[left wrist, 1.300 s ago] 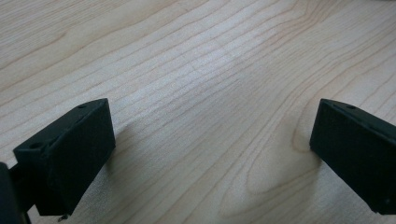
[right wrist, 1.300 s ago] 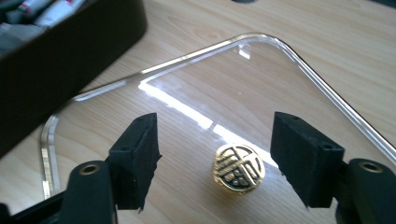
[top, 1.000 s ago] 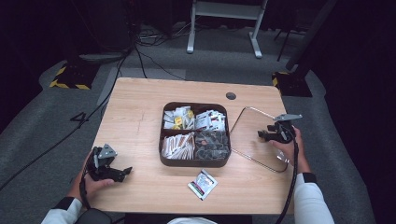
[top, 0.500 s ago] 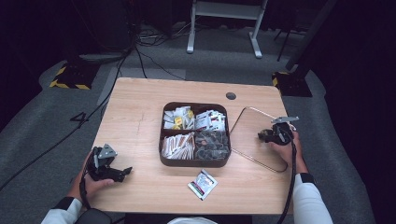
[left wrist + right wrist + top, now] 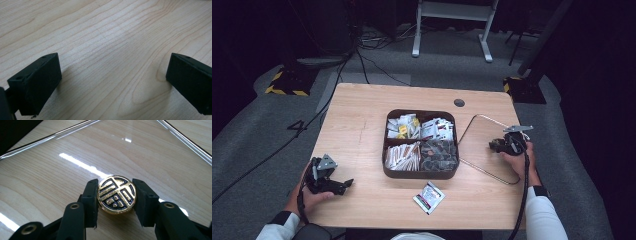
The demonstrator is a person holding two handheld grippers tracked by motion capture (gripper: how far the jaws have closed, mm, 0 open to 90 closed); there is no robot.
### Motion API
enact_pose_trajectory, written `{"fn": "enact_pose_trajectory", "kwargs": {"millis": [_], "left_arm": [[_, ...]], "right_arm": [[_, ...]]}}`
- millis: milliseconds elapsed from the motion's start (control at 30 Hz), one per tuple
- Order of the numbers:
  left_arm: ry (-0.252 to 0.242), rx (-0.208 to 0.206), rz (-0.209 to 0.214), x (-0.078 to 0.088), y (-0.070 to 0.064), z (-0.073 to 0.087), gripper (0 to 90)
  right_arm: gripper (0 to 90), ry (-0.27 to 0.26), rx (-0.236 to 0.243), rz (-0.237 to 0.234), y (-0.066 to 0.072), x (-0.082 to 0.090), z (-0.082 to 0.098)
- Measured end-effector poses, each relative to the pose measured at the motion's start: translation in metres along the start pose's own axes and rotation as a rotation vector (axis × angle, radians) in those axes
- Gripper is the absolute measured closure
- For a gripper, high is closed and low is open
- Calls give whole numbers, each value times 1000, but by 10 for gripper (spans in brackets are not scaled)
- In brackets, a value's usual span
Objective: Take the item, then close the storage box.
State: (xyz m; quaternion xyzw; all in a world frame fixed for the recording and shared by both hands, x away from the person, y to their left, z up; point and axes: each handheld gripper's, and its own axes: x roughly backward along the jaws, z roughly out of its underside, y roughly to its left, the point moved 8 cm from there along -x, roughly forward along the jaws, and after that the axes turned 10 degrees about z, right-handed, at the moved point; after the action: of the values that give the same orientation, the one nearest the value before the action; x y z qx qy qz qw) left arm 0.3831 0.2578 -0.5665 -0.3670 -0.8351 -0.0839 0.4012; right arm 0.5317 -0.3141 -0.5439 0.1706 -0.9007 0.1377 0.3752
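A clear lid [image 5: 482,150] with a thin metal rim lies flat on the table, right of a dark brown four-part tray [image 5: 420,174]. A round gold knob with a black pattern [image 5: 116,195] stands at the lid's middle. My right gripper [image 5: 116,188] is shut on this knob, one black pad pressed on each side; its jaws have just closed onto it. In the high view the right gripper [image 5: 499,146] points left over the lid. My left gripper [image 5: 344,184] rests at the table's front left, open, with bare wood between its jaws [image 5: 113,82].
The tray holds several kinds of sachets in its compartments. One loose sachet [image 5: 429,197] lies on the table in front of the tray. A dark round cable hole [image 5: 459,103] sits near the far edge. The table's right edge is close behind my right hand.
My right gripper has shifted slightly down and left onto the lid's knob and closed on it. The left gripper has stayed where it was.
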Motion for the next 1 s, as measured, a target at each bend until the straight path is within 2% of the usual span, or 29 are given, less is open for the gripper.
{"fn": "enact_pose_trajectory", "kwargs": {"millis": [300,500,1000], "left_arm": [[0,1,0,0,0,0,3],[0,0,0,0,0,0,3],[0,4,-1,0,0,0,3]], "right_arm": [[586,-11,-6,22,-9,4,2],[585,-40,-27,27,-17,13,-1],[586,-122,-35,27,-26,40,-17]]}}
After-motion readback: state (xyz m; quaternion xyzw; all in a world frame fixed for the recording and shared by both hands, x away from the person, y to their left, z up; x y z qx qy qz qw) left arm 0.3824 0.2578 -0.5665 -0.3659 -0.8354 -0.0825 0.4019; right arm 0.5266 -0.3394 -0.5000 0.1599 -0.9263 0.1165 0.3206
